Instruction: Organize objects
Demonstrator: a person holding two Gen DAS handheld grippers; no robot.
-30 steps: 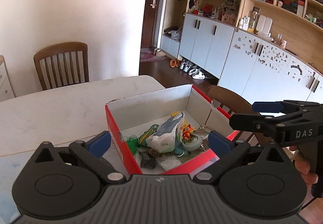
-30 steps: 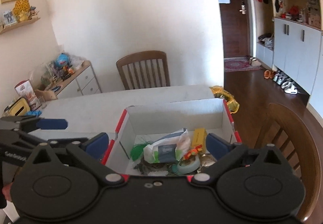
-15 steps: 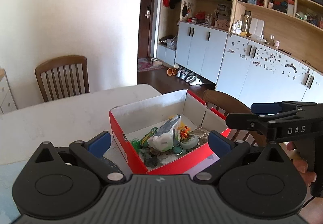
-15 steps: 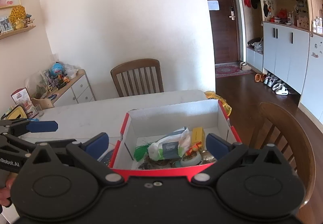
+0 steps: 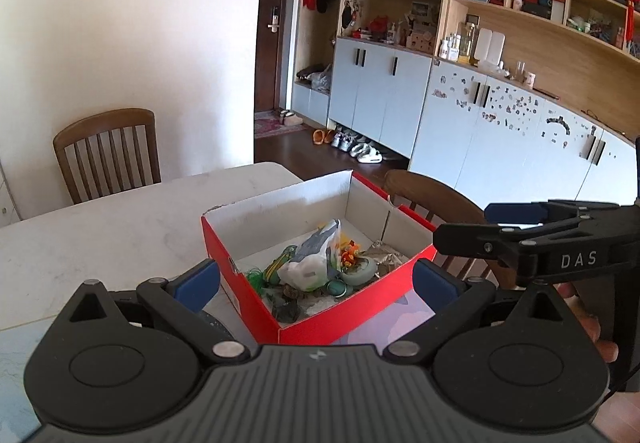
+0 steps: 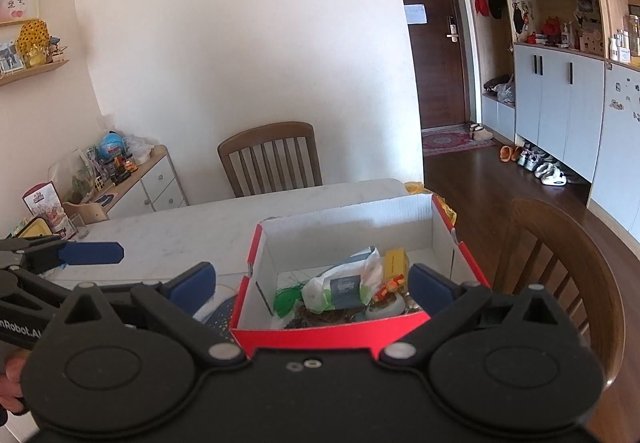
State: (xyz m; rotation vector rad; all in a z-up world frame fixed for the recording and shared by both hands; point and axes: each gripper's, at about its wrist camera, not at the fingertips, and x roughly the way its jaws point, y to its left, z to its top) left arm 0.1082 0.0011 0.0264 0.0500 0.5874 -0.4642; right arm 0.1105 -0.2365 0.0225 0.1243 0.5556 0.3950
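You've drawn both back from the red box [image 5: 344, 317], which sits on the bench [image 5: 120, 227] full of small items, your left hand-held gripper [image 5: 316, 279] and right hand-held gripper [image 6: 312, 279] spread wide, empty.

A pale marble-look table [image 5: 120, 227] fills the lower part of both views. 1 open red cardboard box [image 5: 336, 317] with a white inside sits directly on it, close to the table's near corner. Under and beside the box lies a printed mat [image 5: 394, 317], partly hidden. At the table's far left end stands a small clear glass [image 6: 79, 224]. The rest of the tabletop is bare.
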